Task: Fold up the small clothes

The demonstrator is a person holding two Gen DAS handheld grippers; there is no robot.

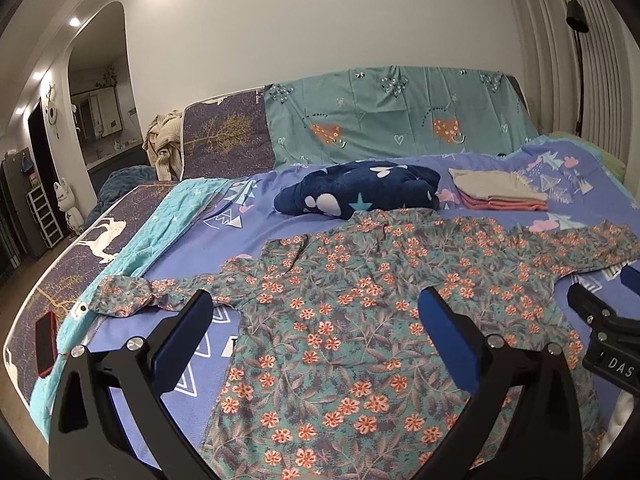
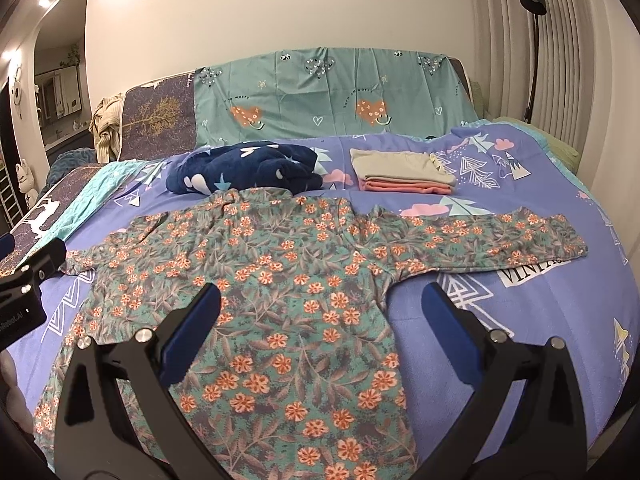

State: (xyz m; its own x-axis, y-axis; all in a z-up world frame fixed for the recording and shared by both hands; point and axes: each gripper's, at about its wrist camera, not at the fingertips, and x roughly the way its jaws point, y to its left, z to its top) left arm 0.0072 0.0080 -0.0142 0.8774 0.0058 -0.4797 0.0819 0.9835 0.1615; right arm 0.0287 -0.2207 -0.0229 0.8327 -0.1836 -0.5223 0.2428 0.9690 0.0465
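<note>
Lying flat on the bed [image 2: 560, 312], sleeves spread wide, the floral shirt [image 2: 280, 280] is thin and limp, so it will sag and crease when lifted. Your left gripper [image 1: 316, 308] and right gripper [image 2: 322, 304] both hover with jaws wide apart, empty. Pinch each sleeve near its cuff.

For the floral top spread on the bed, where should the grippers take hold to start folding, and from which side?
Probably the sleeve ends. The floral top lies flat, sleeves spread sideways. The right gripper, jaws open, could come from the right to pinch the right cuff; the left gripper likewise takes the left cuff. Both cuffs lie free on the blue sheet.
</note>
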